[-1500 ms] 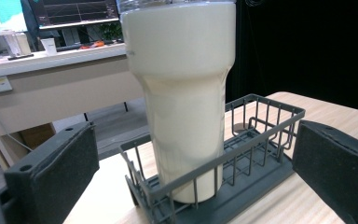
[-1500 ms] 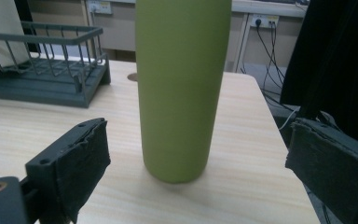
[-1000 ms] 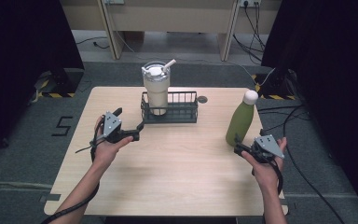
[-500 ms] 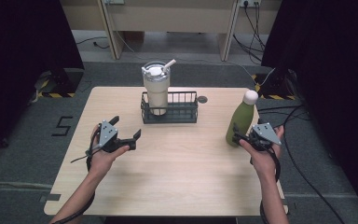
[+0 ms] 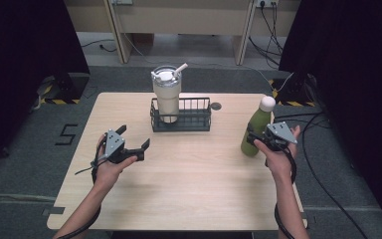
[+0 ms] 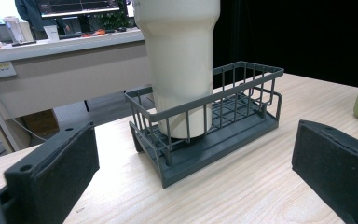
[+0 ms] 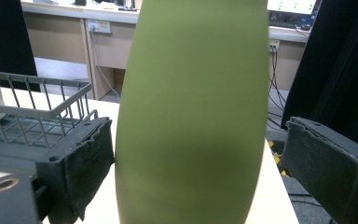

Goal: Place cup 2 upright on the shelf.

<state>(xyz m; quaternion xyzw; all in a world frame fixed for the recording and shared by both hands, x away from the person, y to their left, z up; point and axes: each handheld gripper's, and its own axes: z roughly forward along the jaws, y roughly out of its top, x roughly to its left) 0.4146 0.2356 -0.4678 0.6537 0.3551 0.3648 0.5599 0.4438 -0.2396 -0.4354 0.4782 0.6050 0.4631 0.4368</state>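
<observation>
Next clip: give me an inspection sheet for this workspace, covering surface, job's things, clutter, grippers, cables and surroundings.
Surface: light wooden table, with a dark round hole behind the rack.
Job's things: cream tumbler upright in the left end of the dark wire rack; green bottle with white cap upright near the right edge.
Clutter: nothing seen.
Grippers: left gripper open, over bare table, facing the rack; right gripper open, jaws either side of the bottle, a gap at one jaw.
Cables: one trails from each gripper; more lie on the floor at right.
Surroundings: grey floor, black curtains both sides, a desk beyond, a "5" marked on the floor at left.
</observation>
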